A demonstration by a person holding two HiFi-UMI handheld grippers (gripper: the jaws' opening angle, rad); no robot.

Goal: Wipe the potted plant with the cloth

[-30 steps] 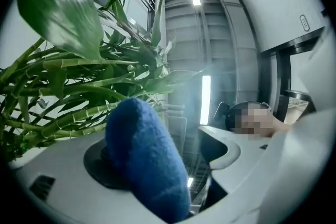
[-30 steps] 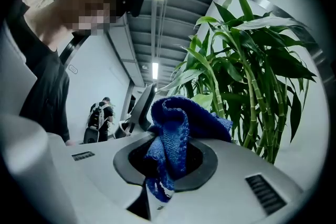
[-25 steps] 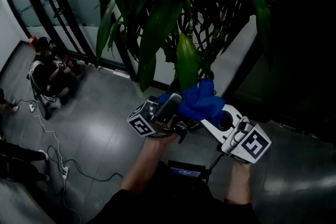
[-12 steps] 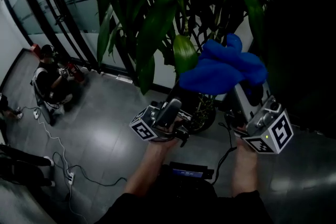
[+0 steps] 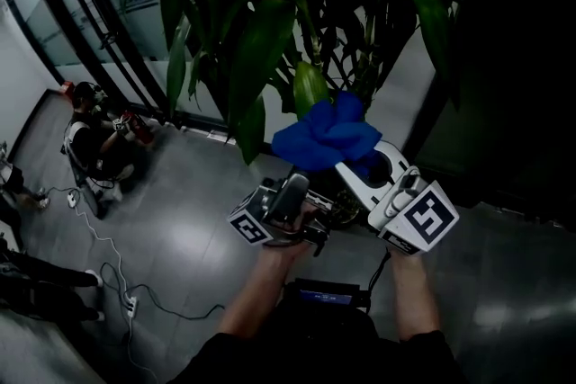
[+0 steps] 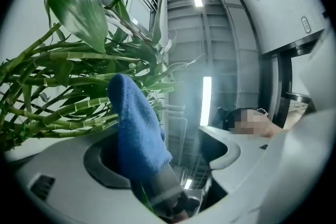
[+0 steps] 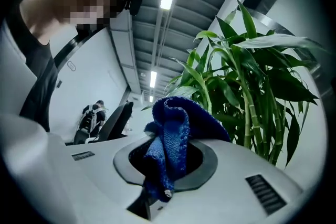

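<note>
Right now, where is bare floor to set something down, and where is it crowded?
Bare grey floor lies between the cable and the left tool. Crowded above: plant leaves hang by the cloth in the right tool.

1. The cloth (image 7: 170,139) is seen as coarse, matt blue knitted fabric.
2. The plant's leaves (image 5: 256,58) are shown smooth and glossy.
3. The right hand-held gripper (image 5: 351,165) is cased in smooth white plastic.
4. The floor (image 5: 180,238) is laid in faintly shiny grey tiles.

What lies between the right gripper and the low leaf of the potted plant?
The blue cloth, pinched in the right gripper, fills that stretch below the leaf; the head view shows it.
</note>
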